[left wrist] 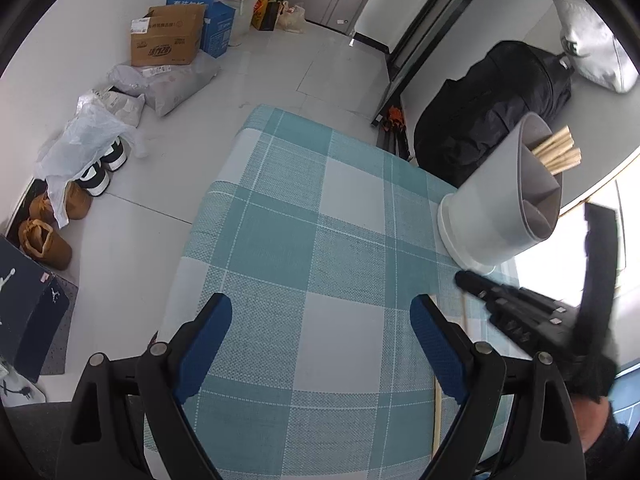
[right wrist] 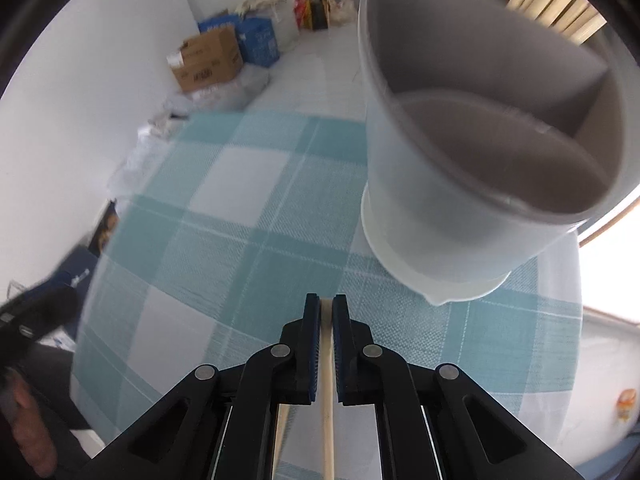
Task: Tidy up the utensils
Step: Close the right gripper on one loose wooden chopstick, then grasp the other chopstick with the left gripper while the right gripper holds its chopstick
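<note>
A grey utensil holder (left wrist: pixel 500 204) with inner compartments stands on the checked tablecloth (left wrist: pixel 304 248) at the right; several wooden chopsticks (left wrist: pixel 558 152) stick out of its far compartment. My left gripper (left wrist: pixel 322 344) is open and empty above the cloth. My right gripper (right wrist: pixel 327 304) is shut on a wooden chopstick (right wrist: pixel 327 412), just in front of the holder (right wrist: pixel 472 160). A second chopstick (right wrist: pixel 282 424) lies on the cloth beside it. The right gripper also shows in the left wrist view (left wrist: pixel 520 308), blurred.
The teal and white checked cloth (right wrist: pixel 224 216) covers a small table. On the floor to the left are cardboard boxes (left wrist: pixel 168 36), plastic bags (left wrist: pixel 84 140) and shoes (left wrist: pixel 100 168). A black bag (left wrist: pixel 492 108) stands behind the table.
</note>
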`<state>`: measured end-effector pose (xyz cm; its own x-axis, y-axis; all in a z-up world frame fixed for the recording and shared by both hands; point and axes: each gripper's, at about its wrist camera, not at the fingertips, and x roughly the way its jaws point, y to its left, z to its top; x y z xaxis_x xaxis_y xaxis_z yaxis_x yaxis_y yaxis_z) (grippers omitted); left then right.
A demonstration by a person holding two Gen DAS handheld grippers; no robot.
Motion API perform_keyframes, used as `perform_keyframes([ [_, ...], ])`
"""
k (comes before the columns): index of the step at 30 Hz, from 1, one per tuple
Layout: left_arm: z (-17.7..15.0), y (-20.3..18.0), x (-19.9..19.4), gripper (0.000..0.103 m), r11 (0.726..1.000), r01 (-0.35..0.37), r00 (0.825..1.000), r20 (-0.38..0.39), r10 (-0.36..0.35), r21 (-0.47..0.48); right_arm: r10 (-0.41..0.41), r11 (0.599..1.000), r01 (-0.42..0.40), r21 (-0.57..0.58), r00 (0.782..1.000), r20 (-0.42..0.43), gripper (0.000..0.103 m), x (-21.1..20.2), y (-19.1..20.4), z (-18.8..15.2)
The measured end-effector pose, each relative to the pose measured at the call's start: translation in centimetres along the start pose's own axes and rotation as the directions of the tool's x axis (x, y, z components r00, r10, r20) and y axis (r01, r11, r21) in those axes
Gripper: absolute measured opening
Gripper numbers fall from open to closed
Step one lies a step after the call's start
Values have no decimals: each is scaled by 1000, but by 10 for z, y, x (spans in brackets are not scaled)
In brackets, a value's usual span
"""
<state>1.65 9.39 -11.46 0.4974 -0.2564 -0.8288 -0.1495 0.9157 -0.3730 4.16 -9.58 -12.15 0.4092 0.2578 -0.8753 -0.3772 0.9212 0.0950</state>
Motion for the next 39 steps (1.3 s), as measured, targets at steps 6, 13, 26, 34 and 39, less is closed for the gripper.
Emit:
perform_keyframes([
  [6,-10,-26,14,88,994,-33,998,-44,38,106,54,995,-69,65,975,214,5,-62,-19,-3],
  [13,-25,-63,19,88,978,-38,997,-58,51,203,91,982,-146,117,920,382,5,-113,-43,-12],
  [26,-10,-101,57,87,962,-108,976,-155,150,250,57,966,-179,186,850,524,5,-149,-83,-42],
  [34,-14,-118,80,70,923,-189,936,-223,272,335,44,953,-209,221,813,580,5,-167,-103,-49],
  [39,-16,-129,80,41,914,-162,935,-238,263,372,64,942,-244,232,805,590,5,-171,-108,-52],
])
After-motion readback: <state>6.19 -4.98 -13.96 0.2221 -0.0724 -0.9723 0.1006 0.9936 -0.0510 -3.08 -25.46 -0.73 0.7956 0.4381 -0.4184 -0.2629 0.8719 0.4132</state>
